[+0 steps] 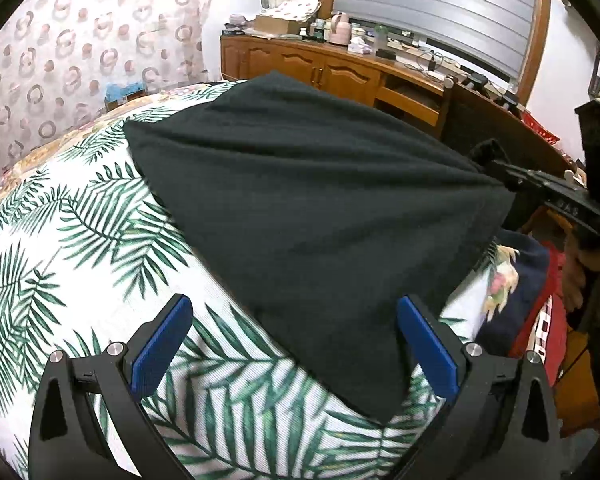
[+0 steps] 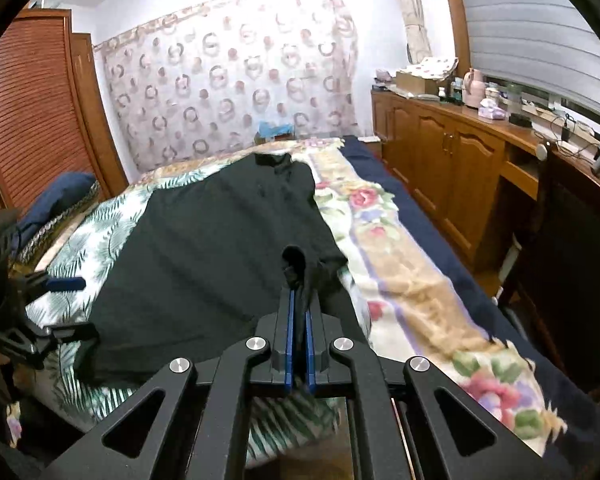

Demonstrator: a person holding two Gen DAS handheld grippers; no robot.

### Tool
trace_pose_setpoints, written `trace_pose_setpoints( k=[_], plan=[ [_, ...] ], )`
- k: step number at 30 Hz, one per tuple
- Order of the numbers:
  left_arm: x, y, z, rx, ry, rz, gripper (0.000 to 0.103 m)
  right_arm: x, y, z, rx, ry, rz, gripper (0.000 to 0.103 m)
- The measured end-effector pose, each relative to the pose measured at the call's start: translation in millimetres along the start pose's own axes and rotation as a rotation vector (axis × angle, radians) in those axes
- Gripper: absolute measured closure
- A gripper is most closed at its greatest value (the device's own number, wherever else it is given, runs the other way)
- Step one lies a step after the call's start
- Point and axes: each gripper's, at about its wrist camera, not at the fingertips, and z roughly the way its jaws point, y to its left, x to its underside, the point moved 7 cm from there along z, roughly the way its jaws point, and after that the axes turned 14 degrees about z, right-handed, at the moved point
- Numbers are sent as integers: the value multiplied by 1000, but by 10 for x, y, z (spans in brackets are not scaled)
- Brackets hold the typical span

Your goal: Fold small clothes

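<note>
A dark green garment (image 1: 308,208) lies spread on the leaf-print bed cover (image 1: 80,240). My left gripper (image 1: 296,340) is open, its blue pads on either side of the garment's near corner, just above it. My right gripper (image 2: 299,304) is shut on a bunched edge of the garment (image 2: 220,272) and lifts it slightly. The right gripper also shows in the left wrist view (image 1: 500,172), pulling the cloth taut at the right. The left gripper shows in the right wrist view (image 2: 56,304) at the garment's left edge.
A floral blanket (image 2: 400,280) and navy bedding (image 2: 432,216) lie along the bed's right side. A wooden sideboard (image 2: 452,152) with clutter stands at the right below a shuttered window. A patterned curtain (image 2: 228,80) hangs behind the bed, with a louvred wardrobe (image 2: 32,120) at the left.
</note>
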Motion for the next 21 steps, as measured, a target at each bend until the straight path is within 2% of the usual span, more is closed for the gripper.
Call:
trace_pose_setpoints(
  k=[3, 5, 6, 8, 10, 11, 16, 18, 20, 21],
  plan=[
    [49, -63, -25, 17, 5, 8, 6, 41, -46, 41, 9, 22, 12, 99],
    [80, -87, -28, 31, 12, 6, 15, 33, -38, 87, 4, 40, 8, 99],
    [101, -90, -29, 39, 15, 2, 17, 21, -37, 103, 8, 43, 5, 95],
    [130, -105, -26, 57, 18, -10, 25, -41, -89, 144, 14, 54, 10, 84],
    [167, -139, -12, 67, 20, -16, 31, -75, -147, 212, 24, 64, 24, 59],
    [179, -153, -22, 59, 16, -7, 33, -104, -169, 232, 28, 65, 31, 55],
    [221, -234, -49, 59, 18, 6, 39, -90, -177, 256, 24, 74, 45, 53],
    [227, -291, -62, 60, 14, 21, 48, -95, -153, 211, 22, 63, 37, 53],
    [233, -346, -71, 66, 10, 41, 66, -119, -112, 154, 7, 49, 32, 53],
    [226, -356, -70, 68, 9, 47, 70, -98, -100, 147, 2, 45, 28, 53]
  ],
)
